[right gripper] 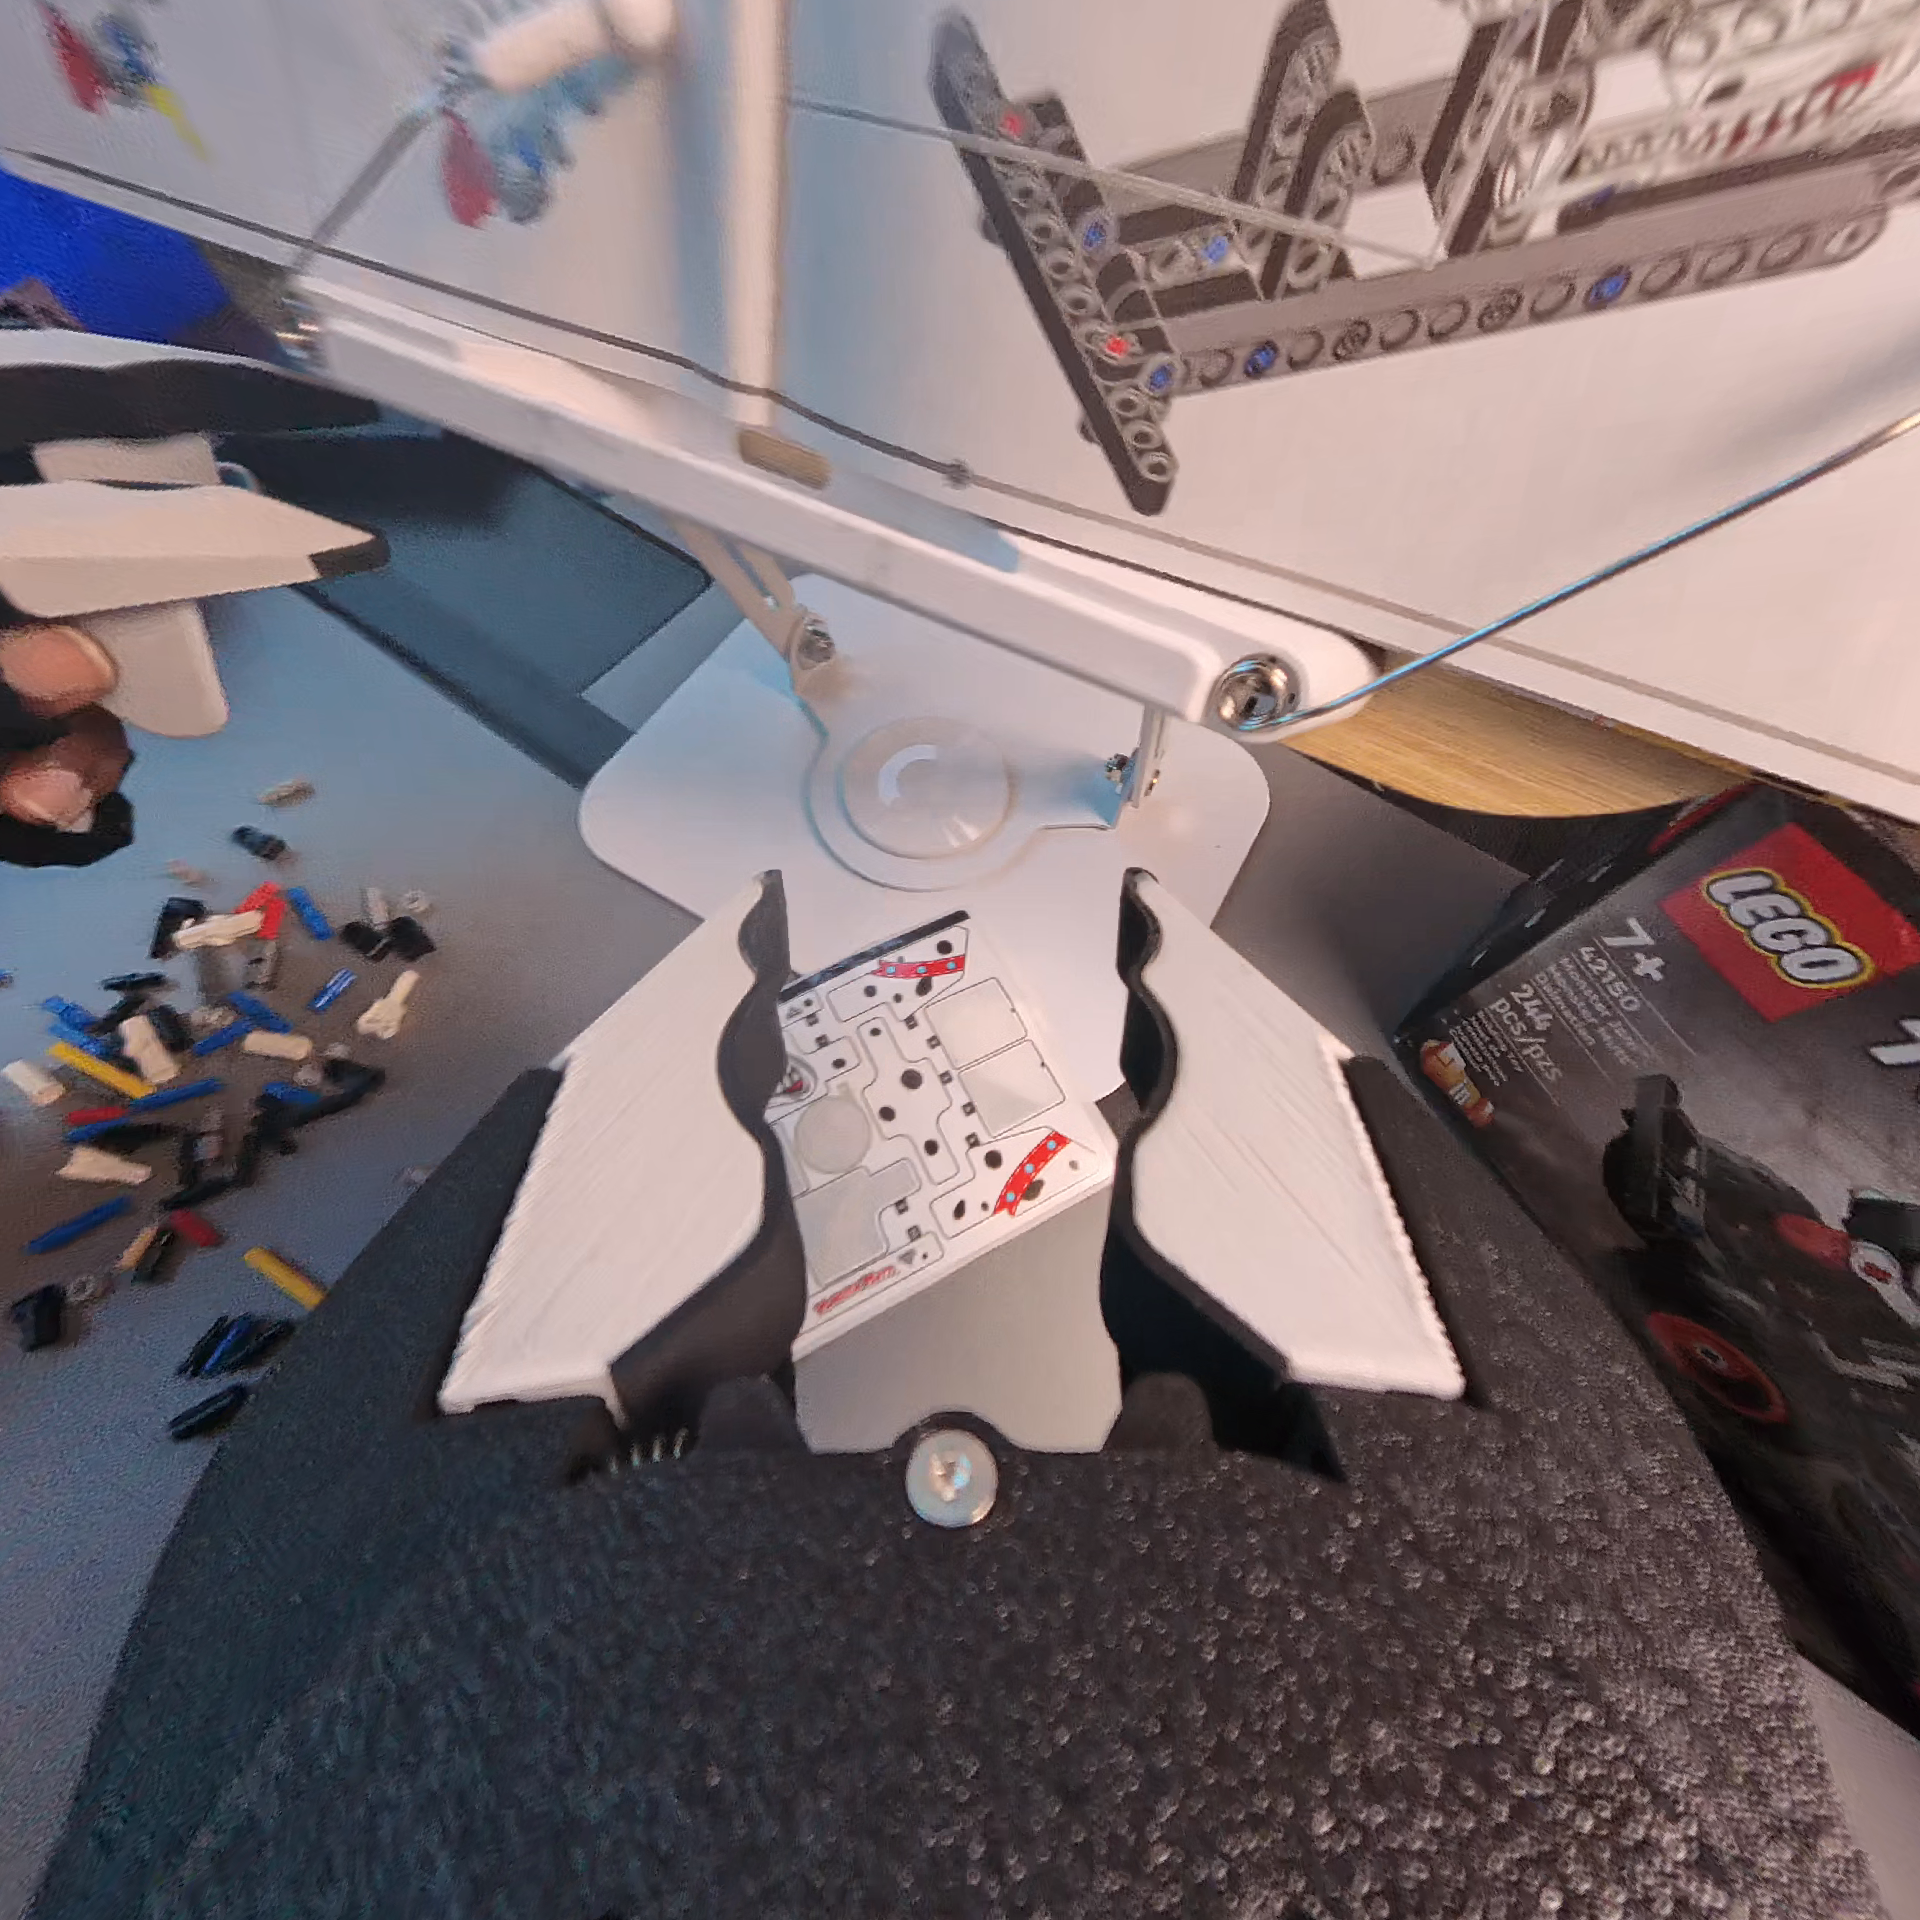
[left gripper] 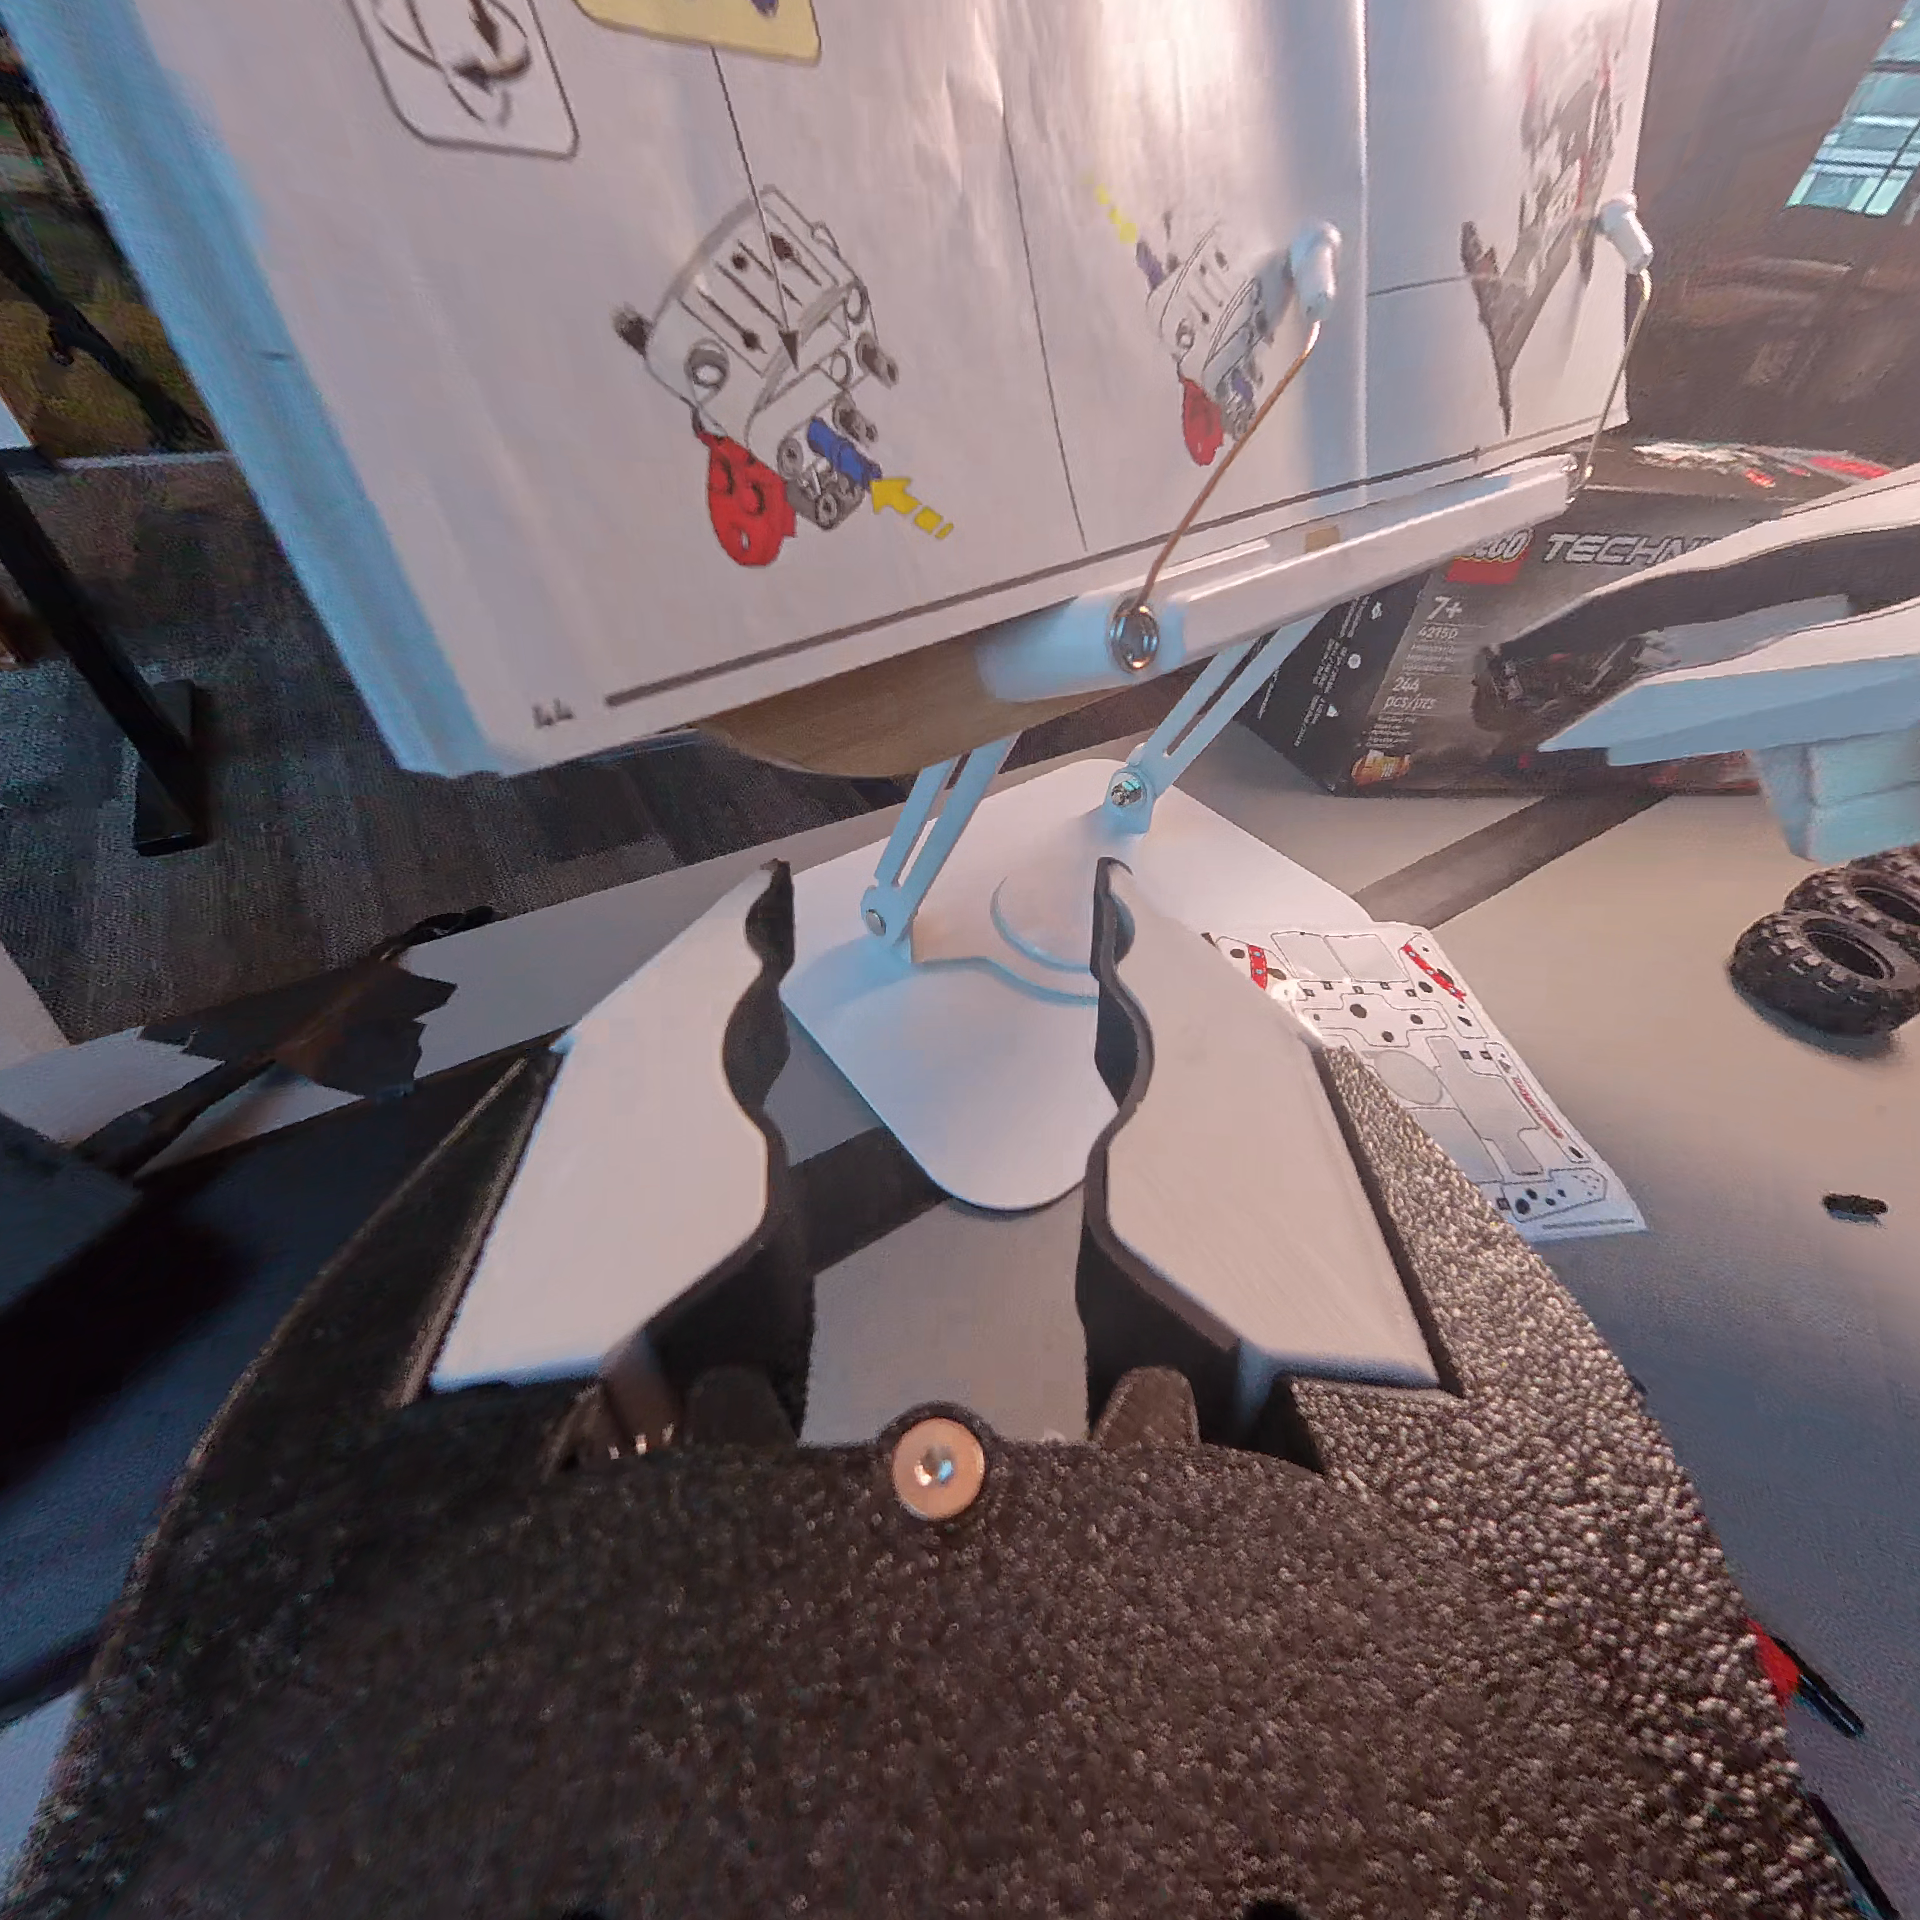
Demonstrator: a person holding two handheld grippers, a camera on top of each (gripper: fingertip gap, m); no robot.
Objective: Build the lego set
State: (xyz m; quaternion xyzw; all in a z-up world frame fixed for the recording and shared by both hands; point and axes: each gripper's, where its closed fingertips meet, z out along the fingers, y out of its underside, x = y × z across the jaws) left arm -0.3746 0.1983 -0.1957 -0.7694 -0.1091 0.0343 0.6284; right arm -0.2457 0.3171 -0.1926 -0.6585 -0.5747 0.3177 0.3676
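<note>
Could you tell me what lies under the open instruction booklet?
A white stand props the instruction booklet; the sticker sheet lies on its base. The stand's tray hides the booklet's underside.

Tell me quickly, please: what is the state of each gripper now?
Left gripper: open, holding nothing, facing the book stand's base.
Right gripper: open, holding nothing, above the sticker sheet.

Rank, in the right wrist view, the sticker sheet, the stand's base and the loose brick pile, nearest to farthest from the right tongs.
1. Sticker sheet, between the right tongs.
2. Stand's base, just ahead.
3. Loose brick pile, far left.
</note>
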